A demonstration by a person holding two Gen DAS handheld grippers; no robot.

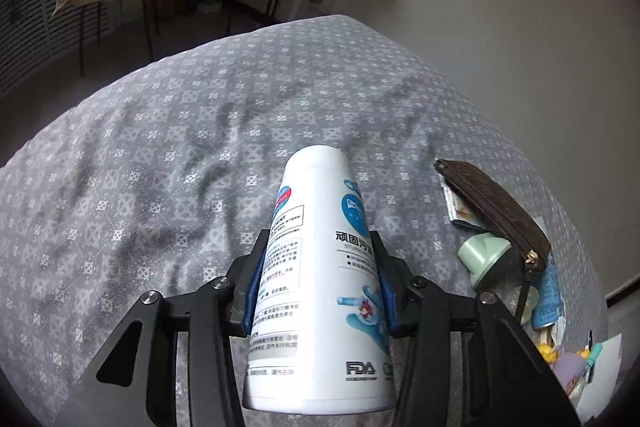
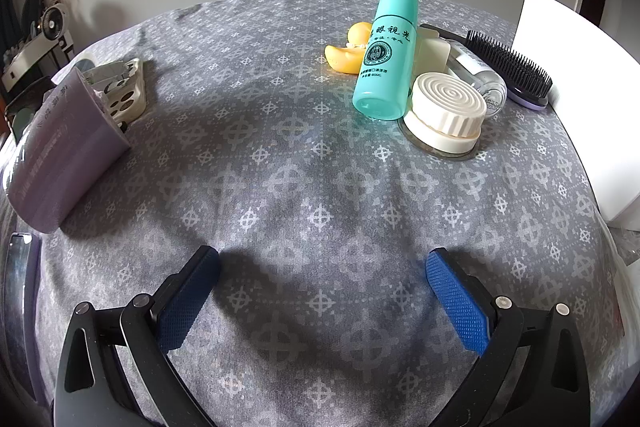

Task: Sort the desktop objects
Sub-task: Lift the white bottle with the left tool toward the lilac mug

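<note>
My left gripper (image 1: 318, 279) is shut on a white spray can (image 1: 316, 267) with blue print; its blue pads press both sides of the can, which hangs tilted above the grey patterned cloth (image 1: 160, 155). In the right wrist view my right gripper (image 2: 322, 283) stands open over bare cloth, nothing between its fingers. Ahead of it a teal bottle (image 2: 386, 55) leans, with a yellow rubber duck (image 2: 348, 49), a white round lidded jar (image 2: 446, 111), a clear bottle (image 2: 482, 77) and a black hairbrush (image 2: 508, 67) around it.
A brown zip pouch (image 1: 496, 215), a pale green cap (image 1: 482, 255) and small packets lie right of the can. A purple container (image 2: 60, 143) and a patterned phone case (image 2: 124, 87) sit at the left. A white box (image 2: 580, 99) stands at the right edge. A chair and fan stand beyond the table.
</note>
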